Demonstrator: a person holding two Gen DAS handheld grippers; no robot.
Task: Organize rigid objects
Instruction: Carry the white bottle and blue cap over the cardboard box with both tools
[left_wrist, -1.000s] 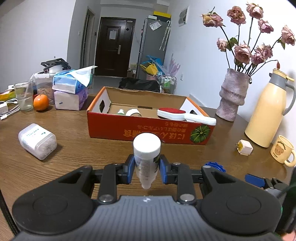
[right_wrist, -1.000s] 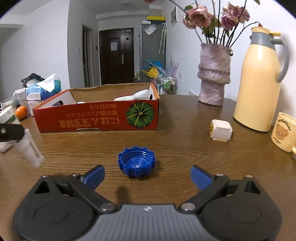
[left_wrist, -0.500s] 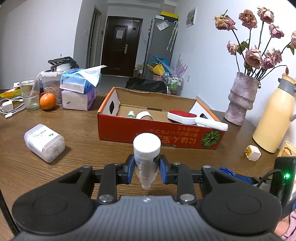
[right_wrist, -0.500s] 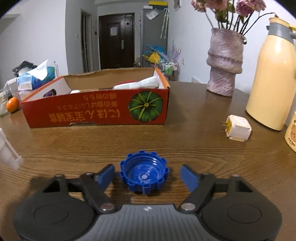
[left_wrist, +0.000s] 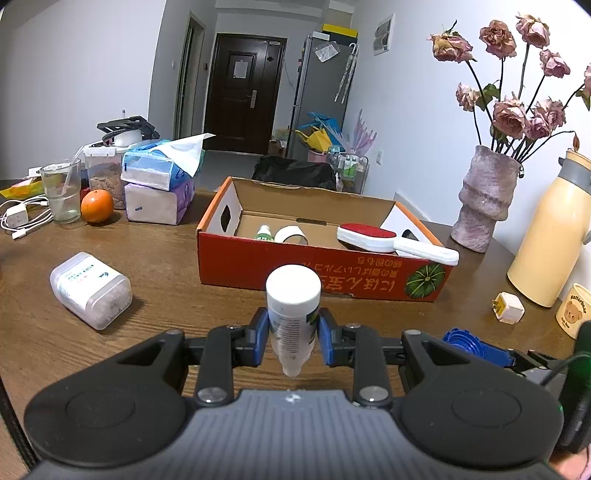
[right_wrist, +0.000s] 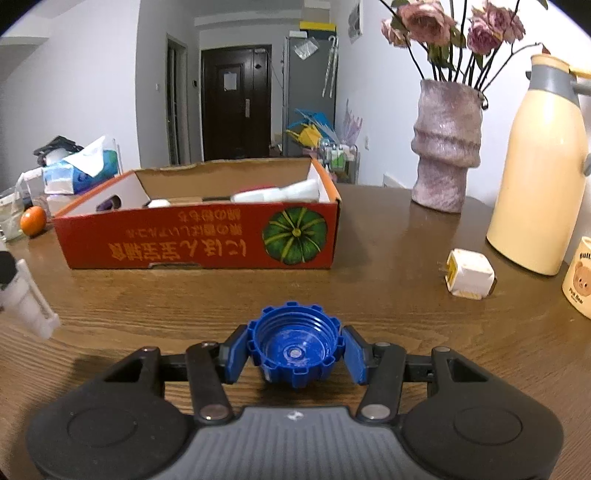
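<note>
My left gripper (left_wrist: 292, 334) is clamped on a small white bottle (left_wrist: 293, 314), cap toward the camera, held off the wooden table (left_wrist: 166, 273) in front of the red cardboard box (left_wrist: 295, 267). My right gripper (right_wrist: 295, 352) has just been closing its jaws around the blue screw cap (right_wrist: 295, 347), which lies open side up on the table; the blue pads sit against its ribbed sides, so I read it as gripped.

Between both grippers and the box's near wall the tabletop is bare, so there is free room straight ahead. On the left a clear plastic container (left_wrist: 90, 290) lies on its side, well apart from the box. To the right a white plug adapter (right_wrist: 469, 273) sits near the cream thermos (right_wrist: 535, 166) and a bear mug (right_wrist: 578, 280), which is cut off by the frame edge. The vase (right_wrist: 445, 147) stands behind the box's right corner.

Inside the box I see a red and white brush (left_wrist: 384, 240), a roll of tape (left_wrist: 291, 234) and a small green-topped bottle (left_wrist: 263, 233); the near wall hides the floor beneath them. From the left wrist view the blue cap is mostly hidden behind my left gripper's body. From the right wrist view the white bottle shows only at the left edge, blurred.
</note>
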